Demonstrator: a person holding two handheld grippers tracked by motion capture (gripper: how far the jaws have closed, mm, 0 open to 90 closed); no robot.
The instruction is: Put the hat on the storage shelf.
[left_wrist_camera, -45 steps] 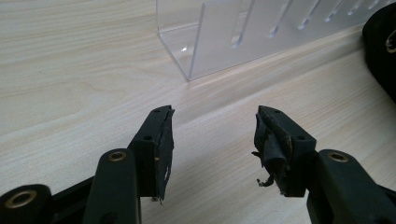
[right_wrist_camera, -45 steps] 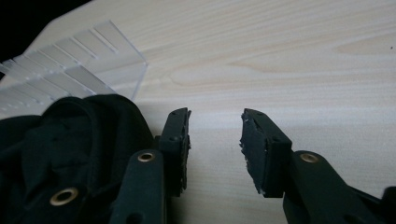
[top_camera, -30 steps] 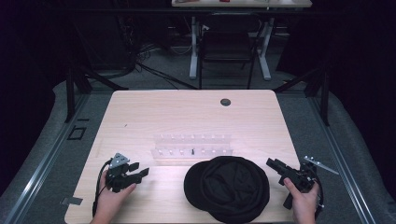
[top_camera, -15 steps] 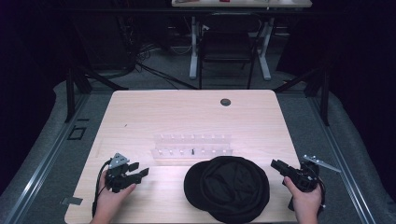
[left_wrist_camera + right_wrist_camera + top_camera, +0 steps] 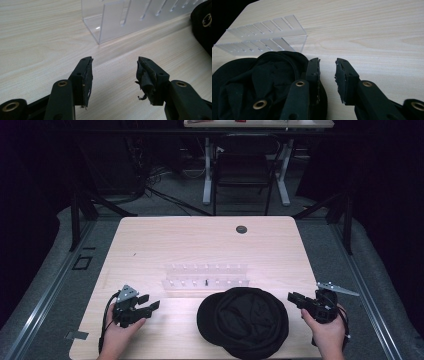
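Black hat [image 5: 243, 321] lies just left of the right gripper [image 5: 295, 298]; its jaws, just closing, stand part-open, empty

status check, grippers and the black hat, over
Left gripper open, nothing between. Right gripper jaws just been closing, nothing between, beside black hat. Hat flat on table, untouched. Clear slotted rack just behind.
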